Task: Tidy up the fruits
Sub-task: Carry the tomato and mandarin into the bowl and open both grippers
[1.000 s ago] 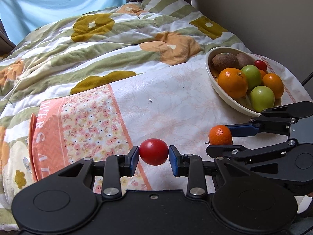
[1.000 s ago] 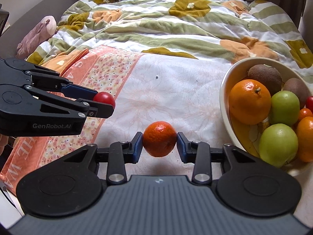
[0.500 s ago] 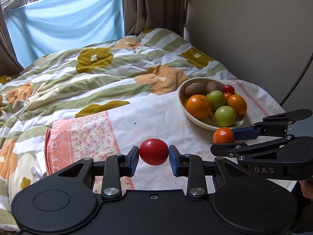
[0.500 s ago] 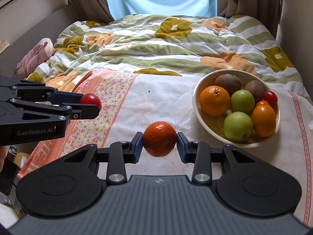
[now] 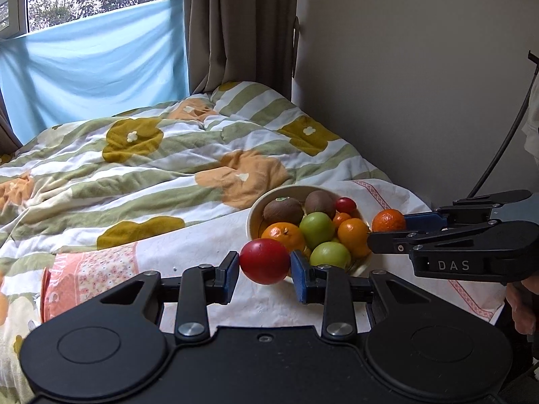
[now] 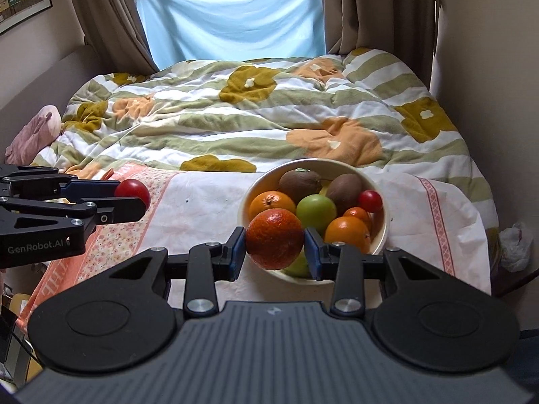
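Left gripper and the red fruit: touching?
Touching. In the left wrist view both blue pads of the left gripper press the sides of the red fruit, which hangs between them above the bed.

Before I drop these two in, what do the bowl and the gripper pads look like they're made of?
Bowl: looks like glazed ceramic, cream with a smooth, slightly glossy rim, though plastic can't be ruled out. Gripper pads: matte blue, probably rubber or soft plastic, set on black hard-plastic fingers with metal pivots. Right gripper clamps the orange; left gripper clamps the red fruit.

red tomato (image 5: 264, 261) and mandarin (image 6: 274, 238) aloft, clamped; cream bowl (image 6: 382, 232) of fruit on the bed
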Action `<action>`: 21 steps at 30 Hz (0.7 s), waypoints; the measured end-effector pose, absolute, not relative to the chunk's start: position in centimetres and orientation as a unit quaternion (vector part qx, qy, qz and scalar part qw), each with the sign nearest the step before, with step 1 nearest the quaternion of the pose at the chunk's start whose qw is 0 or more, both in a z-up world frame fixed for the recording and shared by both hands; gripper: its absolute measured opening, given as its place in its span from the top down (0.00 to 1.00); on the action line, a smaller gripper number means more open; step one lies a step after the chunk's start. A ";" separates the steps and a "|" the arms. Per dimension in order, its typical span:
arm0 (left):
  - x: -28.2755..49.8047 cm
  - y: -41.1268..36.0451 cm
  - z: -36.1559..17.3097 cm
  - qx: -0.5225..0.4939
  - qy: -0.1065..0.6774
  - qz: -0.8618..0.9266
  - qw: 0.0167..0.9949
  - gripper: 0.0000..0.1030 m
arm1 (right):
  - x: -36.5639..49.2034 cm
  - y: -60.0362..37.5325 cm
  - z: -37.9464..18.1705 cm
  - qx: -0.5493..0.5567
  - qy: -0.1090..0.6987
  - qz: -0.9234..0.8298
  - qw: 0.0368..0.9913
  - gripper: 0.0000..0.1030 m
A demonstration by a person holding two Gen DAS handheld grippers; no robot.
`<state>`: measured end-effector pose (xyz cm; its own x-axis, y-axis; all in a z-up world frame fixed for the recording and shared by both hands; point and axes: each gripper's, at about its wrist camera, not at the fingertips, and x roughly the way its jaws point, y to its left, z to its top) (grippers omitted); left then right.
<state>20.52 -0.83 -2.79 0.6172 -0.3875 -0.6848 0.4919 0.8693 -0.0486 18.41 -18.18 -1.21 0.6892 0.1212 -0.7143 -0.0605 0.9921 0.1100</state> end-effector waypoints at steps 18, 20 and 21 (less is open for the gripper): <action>31.2 -13.8 -9.2 0.115 0.404 -0.241 0.875 0.64 | 28.8 -28.7 -6.1 0.046 0.430 0.075 0.898 0.49; 32.0 -14.8 -10.1 0.121 0.410 -0.243 0.871 0.64 | 29.5 -29.5 -6.6 0.049 0.435 0.079 0.895 0.49; 32.3 -15.2 -10.4 0.124 0.412 -0.244 0.869 0.64 | 29.8 -29.8 -6.9 0.050 0.437 0.080 0.894 0.49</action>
<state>32.31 -15.21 -10.41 0.5425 -0.3212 -0.7762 0.5256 0.8506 0.0154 29.82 -29.80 -6.91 0.6045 0.1873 -0.7743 -0.1000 0.9821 0.1596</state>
